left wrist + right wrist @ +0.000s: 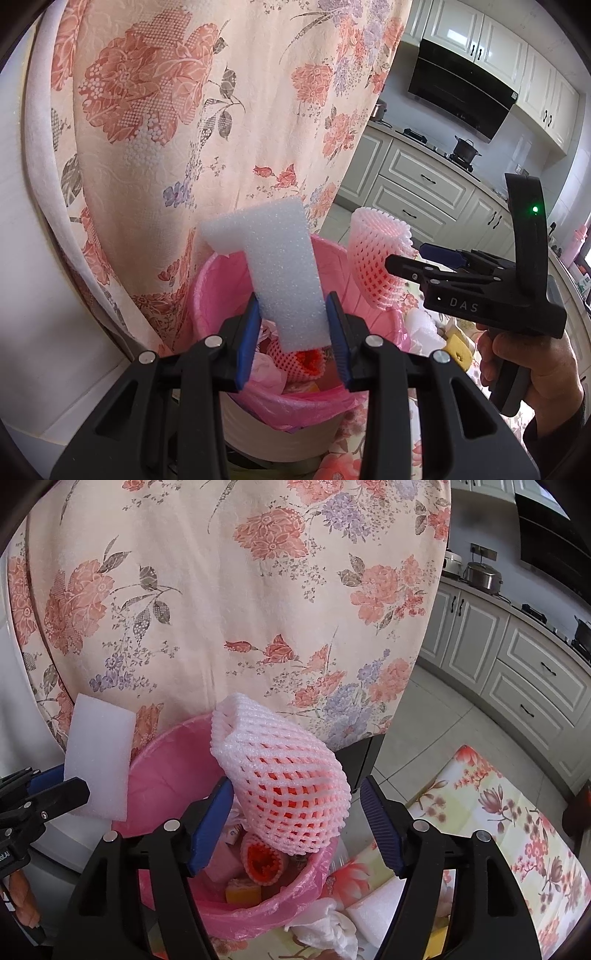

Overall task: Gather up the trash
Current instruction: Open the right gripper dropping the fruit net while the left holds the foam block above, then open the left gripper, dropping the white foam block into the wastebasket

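Note:
My left gripper [293,334] is shut on a white foam block [275,266] and holds it upright over the pink-lined trash bin [210,291]. The block also shows in the right wrist view [99,760]. My right gripper [297,821] is open; a pink foam fruit net [284,782] sits between its jaws above the bin [162,768], leaning on the left finger [210,823], apart from the right one. The net also shows in the left wrist view [376,258]. Another net [262,860], yellow sponge [242,890] and wrappers lie in the bin.
A floral cloth [240,590] hangs right behind the bin. A floral-covered table [517,830] to the right holds crumpled white paper [328,926], white foam [373,908] and a yellow sponge [458,347]. Kitchen cabinets [535,672] stand farther right.

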Demonstrator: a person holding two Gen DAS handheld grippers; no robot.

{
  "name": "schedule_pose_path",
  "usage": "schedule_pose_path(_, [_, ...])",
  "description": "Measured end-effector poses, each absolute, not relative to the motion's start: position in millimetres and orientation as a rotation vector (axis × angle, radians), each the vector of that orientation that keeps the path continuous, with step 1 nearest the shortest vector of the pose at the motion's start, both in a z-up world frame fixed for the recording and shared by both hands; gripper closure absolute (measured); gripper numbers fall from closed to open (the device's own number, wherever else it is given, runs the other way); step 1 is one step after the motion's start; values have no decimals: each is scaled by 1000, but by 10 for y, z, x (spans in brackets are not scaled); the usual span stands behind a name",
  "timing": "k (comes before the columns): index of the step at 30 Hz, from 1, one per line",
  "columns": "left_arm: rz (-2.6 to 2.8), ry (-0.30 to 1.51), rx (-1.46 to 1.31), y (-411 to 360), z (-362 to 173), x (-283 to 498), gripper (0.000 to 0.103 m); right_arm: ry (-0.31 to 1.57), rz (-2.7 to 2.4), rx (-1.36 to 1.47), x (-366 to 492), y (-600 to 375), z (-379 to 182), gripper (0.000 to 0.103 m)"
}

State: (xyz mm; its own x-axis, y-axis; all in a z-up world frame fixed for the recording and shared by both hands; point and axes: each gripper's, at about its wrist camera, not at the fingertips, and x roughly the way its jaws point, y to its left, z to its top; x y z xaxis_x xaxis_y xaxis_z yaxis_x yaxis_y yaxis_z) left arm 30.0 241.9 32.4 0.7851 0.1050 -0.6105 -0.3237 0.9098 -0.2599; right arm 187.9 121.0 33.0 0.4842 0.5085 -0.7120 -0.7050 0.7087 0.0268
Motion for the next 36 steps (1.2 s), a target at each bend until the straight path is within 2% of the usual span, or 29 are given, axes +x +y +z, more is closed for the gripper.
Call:
schedule_pose_path(3, [236,630,-366,2424,319,300,68,765,763,-293,1880,1251,316,37])
schedule_pose_path(5, [237,629,-366,2421,319,298,69,773,775,-292,1890,1275,298,44])
schedule_pose_path(10, [237,625,-367,2432,318,292,68,792,797,-286,1921,1335,265,48])
schedule_pose_path(16, [240,623,-368,2443,323,282,68,786,796,-292,1916,1370,278,38])
schedule_pose_path(19, [241,620,-370,2450,330,286,68,774,814,-314,1881,1402,297,30])
schedule_pose_path(36, [231,629,-363,2411,331,395,68,770,742,-275,1902,1006,342,28])
